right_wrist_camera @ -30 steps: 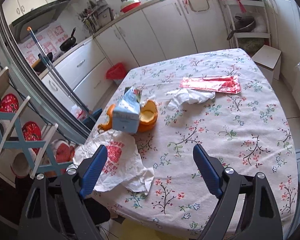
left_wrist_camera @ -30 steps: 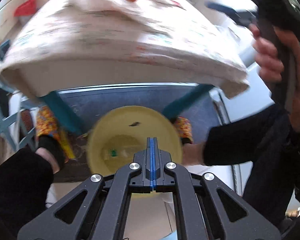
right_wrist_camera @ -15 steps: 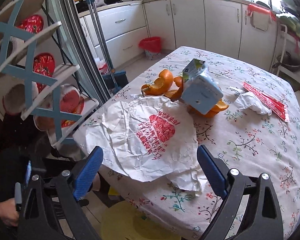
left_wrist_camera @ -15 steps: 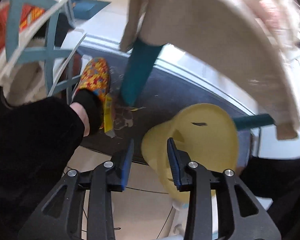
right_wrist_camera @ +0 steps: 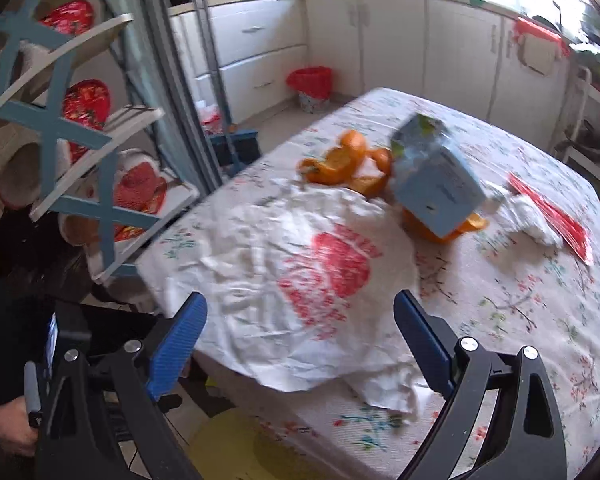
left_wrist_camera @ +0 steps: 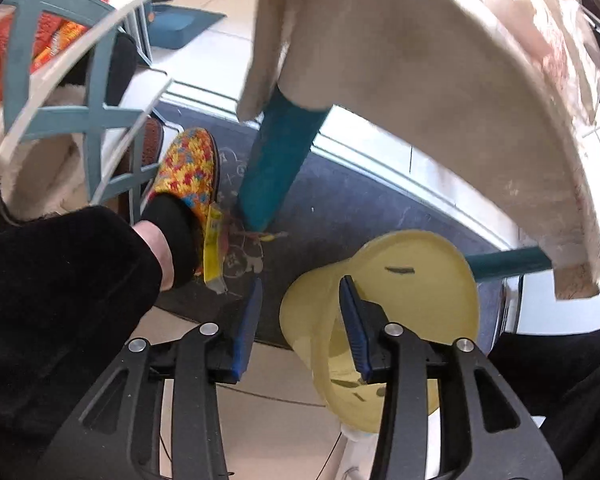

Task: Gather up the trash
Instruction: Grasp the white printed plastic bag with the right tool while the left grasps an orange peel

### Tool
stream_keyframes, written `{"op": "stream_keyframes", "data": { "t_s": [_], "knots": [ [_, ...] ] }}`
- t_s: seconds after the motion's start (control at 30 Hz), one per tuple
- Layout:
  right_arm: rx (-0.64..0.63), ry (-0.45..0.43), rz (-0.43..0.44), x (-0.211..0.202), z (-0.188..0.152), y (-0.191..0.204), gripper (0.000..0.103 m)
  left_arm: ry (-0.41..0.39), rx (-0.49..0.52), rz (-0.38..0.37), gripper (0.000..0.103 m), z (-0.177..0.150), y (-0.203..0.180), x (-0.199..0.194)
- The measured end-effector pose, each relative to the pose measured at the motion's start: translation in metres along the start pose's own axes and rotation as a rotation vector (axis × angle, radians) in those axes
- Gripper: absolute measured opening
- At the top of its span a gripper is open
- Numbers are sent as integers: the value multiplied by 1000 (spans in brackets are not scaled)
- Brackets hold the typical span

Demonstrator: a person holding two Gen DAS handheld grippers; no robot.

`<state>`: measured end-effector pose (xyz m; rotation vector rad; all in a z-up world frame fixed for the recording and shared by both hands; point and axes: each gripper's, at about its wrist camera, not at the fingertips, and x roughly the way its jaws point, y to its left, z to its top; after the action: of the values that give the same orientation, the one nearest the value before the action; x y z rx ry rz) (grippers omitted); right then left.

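Left gripper: fingers spread, straddling smooth yellow plastic bin wall.
Right gripper: fingers wide apart, holding nothing.
Table's near edge: crinkled white bag.

Red print on the white plastic bag is blurred, unreadable.

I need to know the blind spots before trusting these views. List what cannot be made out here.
- Bin contents: left wrist view, the left hand-held gripper finger covers part of the inside; scraps there are too small to identify.
- Bin in the right wrist view: mostly hidden under the table edge.
- Carton print: blurred.
- Peels: partly behind the carton.
- Bag: near edge cut by the right hand-held gripper.
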<state>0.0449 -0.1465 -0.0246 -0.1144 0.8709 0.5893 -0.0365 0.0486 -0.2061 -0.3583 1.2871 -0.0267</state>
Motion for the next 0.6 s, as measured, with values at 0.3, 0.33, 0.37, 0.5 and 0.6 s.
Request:
{"op": "stream_keyframes", "data": {
  "t_s": [0.3,0.33,0.37,0.5,0.6],
  "knots": [
    [-113,46,-108,13,-10,14,47,-261,42,19,38,33,-10,-78],
    [-63,51,-88,13,-9,5,30,-290,59,17,39,38,-14,-87],
    [-16,46,-71,11,-8,-4,13,-317,79,9,41,45,-19,-95],
    [164,-10,-6,-8,-6,-38,4,-396,192,-16,46,84,-52,-115],
    [288,-56,52,-24,-7,-60,3,-429,273,-24,47,111,-80,-117]
  ]
}}
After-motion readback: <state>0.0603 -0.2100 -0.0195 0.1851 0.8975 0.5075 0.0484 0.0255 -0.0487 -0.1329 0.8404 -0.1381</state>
